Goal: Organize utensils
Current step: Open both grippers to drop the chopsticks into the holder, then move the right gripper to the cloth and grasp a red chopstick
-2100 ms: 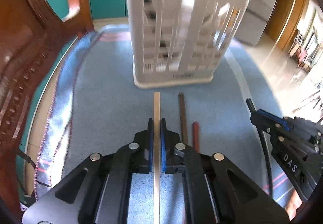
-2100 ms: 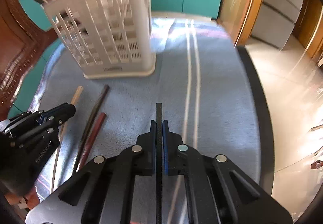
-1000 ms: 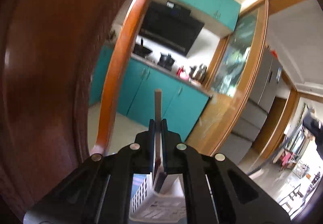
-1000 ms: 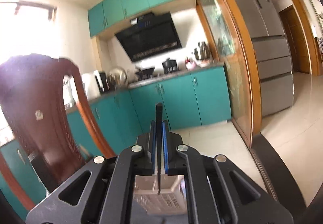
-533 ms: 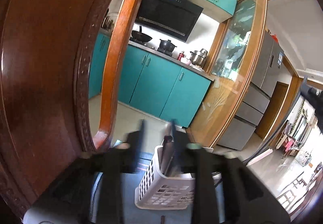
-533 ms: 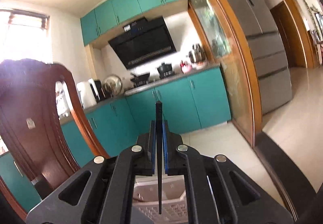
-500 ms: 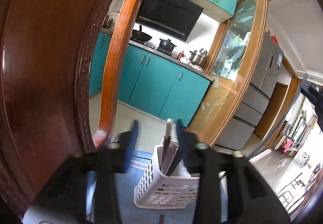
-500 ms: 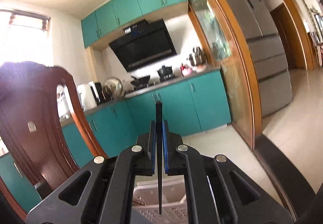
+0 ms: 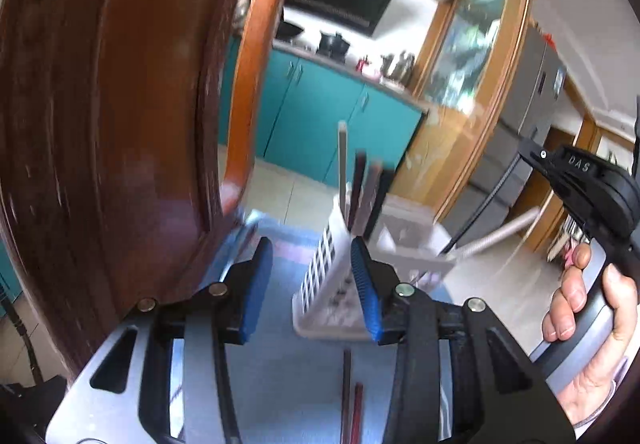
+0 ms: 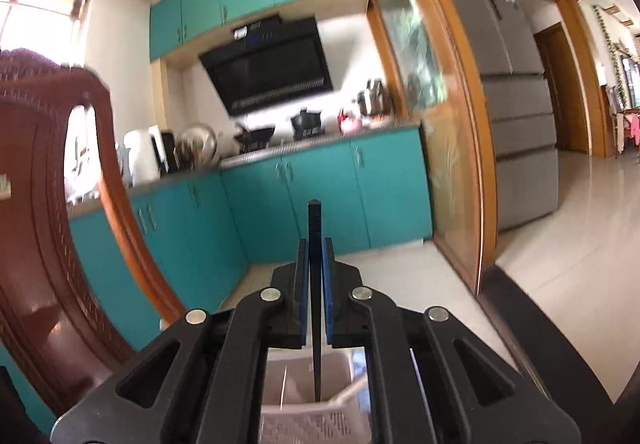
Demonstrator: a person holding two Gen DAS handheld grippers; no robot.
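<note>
A white slotted utensil basket stands on the blue cloth ahead of my left gripper, which is open and empty. Several chopsticks stand in the basket's left end, among them a pale wooden chopstick. Two dark chopsticks lie on the cloth between the left fingers. My right gripper is shut on a black chopstick, held upright with its lower tip over the basket. The right gripper also shows in the left wrist view, above the basket's right end.
A dark wooden chair back stands close on the left and also shows in the right wrist view. Teal kitchen cabinets, a wooden door frame and a grey fridge are behind. The dark table edge runs on the right.
My left gripper has opened and let the pale wooden chopstick go into the basket, then drawn back. My right gripper has carried the black chopstick over the basket.
</note>
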